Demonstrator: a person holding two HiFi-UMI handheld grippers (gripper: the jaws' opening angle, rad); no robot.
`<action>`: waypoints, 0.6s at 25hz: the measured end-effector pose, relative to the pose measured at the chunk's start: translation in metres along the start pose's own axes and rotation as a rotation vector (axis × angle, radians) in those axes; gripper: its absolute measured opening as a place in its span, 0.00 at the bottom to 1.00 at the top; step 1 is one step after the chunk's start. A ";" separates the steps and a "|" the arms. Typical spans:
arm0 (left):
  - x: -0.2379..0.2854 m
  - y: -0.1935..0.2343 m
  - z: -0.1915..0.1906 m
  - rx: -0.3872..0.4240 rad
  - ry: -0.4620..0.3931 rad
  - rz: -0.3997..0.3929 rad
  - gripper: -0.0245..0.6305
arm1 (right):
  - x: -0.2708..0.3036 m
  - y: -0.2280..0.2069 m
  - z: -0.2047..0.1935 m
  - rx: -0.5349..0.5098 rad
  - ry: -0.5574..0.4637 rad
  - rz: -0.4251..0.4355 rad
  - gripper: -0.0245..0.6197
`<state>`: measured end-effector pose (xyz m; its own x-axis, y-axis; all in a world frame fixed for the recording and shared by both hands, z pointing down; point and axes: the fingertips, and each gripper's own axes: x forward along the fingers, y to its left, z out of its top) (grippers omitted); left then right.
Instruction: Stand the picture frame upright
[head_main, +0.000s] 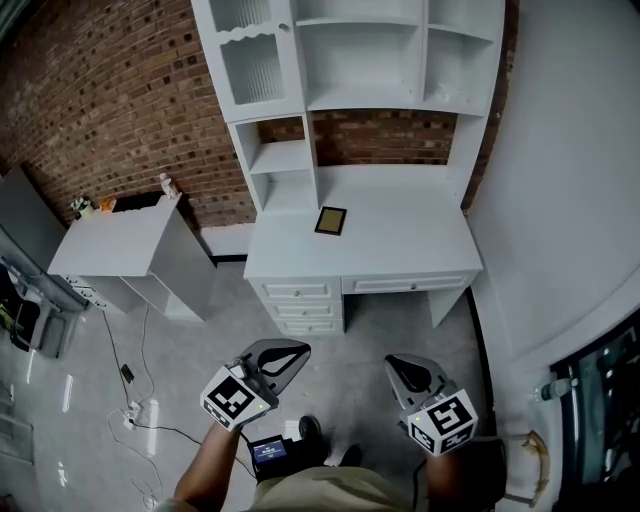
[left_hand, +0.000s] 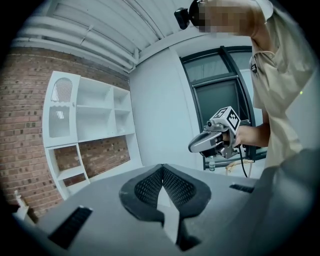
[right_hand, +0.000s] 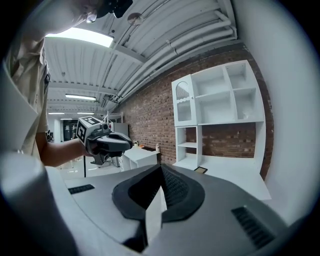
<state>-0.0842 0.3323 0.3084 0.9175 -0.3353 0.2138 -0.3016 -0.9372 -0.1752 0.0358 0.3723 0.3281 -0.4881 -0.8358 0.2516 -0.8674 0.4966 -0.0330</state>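
Note:
The picture frame (head_main: 331, 220), dark with a tan border, lies flat on the white desk (head_main: 400, 240) near the shelf unit's left post. It also shows small and flat in the right gripper view (right_hand: 201, 170). Both grippers are held low over the floor, well short of the desk. My left gripper (head_main: 285, 352) is shut with nothing in it, its pads meeting at the tip (left_hand: 162, 172). My right gripper (head_main: 405, 368) is likewise shut and holds nothing (right_hand: 161, 172). Each gripper appears in the other's view: the right gripper (left_hand: 212, 140) and the left gripper (right_hand: 107, 142).
A white shelf unit (head_main: 360, 60) stands on the desk against a brick wall. A low white cabinet (head_main: 120, 245) with small items sits to the left. Cables and a power strip (head_main: 130, 410) lie on the grey floor. A dark window frame (head_main: 600, 400) is at right.

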 end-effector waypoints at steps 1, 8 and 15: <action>0.007 0.006 -0.002 -0.012 0.001 -0.001 0.05 | 0.005 -0.007 -0.003 0.006 0.006 -0.002 0.03; 0.047 0.061 -0.018 -0.020 -0.022 -0.048 0.05 | 0.052 -0.045 0.001 0.016 0.027 -0.040 0.03; 0.072 0.150 -0.020 -0.026 -0.075 -0.074 0.05 | 0.128 -0.078 0.027 0.005 0.039 -0.083 0.03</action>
<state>-0.0692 0.1655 0.3167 0.9541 -0.2578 0.1525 -0.2380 -0.9616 -0.1367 0.0383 0.2205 0.3366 -0.4106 -0.8642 0.2907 -0.9051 0.4249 -0.0152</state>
